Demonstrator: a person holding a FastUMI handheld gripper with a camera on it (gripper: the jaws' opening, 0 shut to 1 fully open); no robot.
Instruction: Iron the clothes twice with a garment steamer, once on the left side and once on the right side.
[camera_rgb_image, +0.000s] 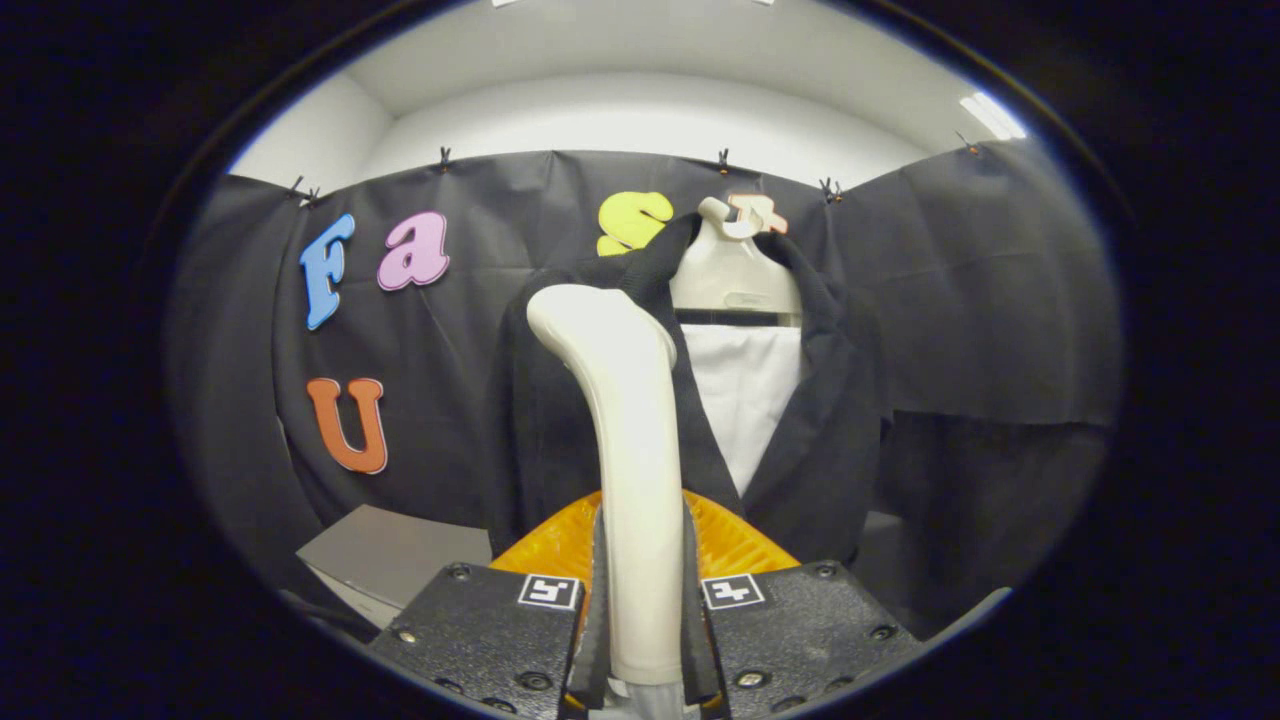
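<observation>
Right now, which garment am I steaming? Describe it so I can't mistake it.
Straight ahead, against the booth's black cloth wall, a pale hanger form stands. The dark jacket draped on it hangs open over a white panel. The steamer, clamped between the gripper fingers, rises before its lapel.

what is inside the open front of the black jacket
A white panel shows between the black jacket lapels, under a pale hanger. The steamer, clamped in the jaws, covers the left lapel's lower part.
</observation>
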